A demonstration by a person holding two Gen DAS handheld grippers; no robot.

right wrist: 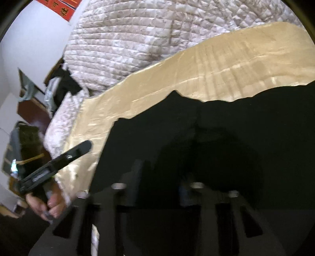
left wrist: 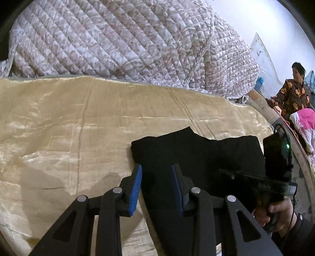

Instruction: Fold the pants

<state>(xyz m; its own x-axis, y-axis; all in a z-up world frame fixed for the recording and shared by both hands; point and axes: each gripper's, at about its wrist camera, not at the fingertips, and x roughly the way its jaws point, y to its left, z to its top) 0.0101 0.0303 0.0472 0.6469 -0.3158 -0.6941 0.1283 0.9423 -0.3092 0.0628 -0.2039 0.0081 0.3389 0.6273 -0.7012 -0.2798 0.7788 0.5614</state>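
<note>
Black pants (left wrist: 196, 153) lie folded on a shiny beige blanket (left wrist: 78, 128), with a jagged far edge. My left gripper (left wrist: 156, 169) is open over their left edge. Its left blue pad (left wrist: 135, 189) is above the blanket and its right pad (left wrist: 177, 189) is above the black cloth. It grips nothing. In the right wrist view the pants (right wrist: 236, 137) fill the lower right. My right gripper (right wrist: 160, 177) is blurred and dark above them, its fingers apart. Each gripper also shows from the side in the other's view: the right gripper (left wrist: 256, 177) and the left gripper (right wrist: 84, 146).
A quilted floral bedspread (left wrist: 118, 39) is heaped behind the blanket. A seated person (left wrist: 293, 94) and a pink bundle (left wrist: 305, 122) are at the far right. Dark wooden furniture (right wrist: 29, 114) and a red poster (right wrist: 59, 6) stand at the left of the right wrist view.
</note>
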